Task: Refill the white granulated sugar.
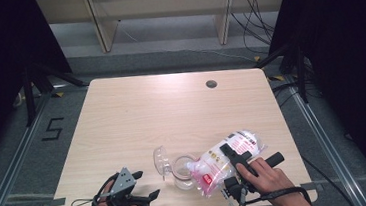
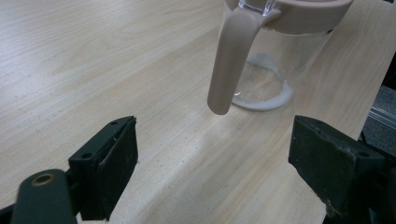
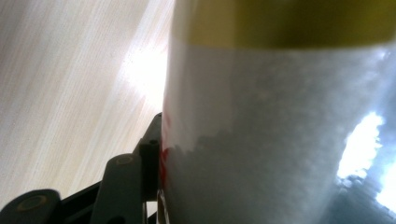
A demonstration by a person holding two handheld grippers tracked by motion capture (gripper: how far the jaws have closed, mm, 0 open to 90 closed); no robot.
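Note:
A clear jar [image 1: 182, 172] with a pale pink rim and handle [image 2: 231, 60] stands near the table's front edge, its clear lid [image 1: 162, 160] flipped open to the left. A thin layer of white grains [image 2: 261, 91] lies on its bottom. My right gripper [image 1: 235, 154] is shut on a clear plastic bag of white grains [image 1: 219, 164], which is tilted with its lower end at the jar's mouth. In the right gripper view the bag [image 3: 280, 140] presses against the left finger [image 3: 149, 154]. My left gripper [image 1: 147, 184] rests open left of the jar, with nothing between its fingers [image 2: 109, 163].
The light wooden table [image 1: 137, 117] has a round cable hole [image 1: 211, 84] at the back right. Black stands [image 1: 29, 91] flank the table on both sides. Cables [image 1: 256, 16] trail on the floor behind, near wooden furniture legs [image 1: 223, 14].

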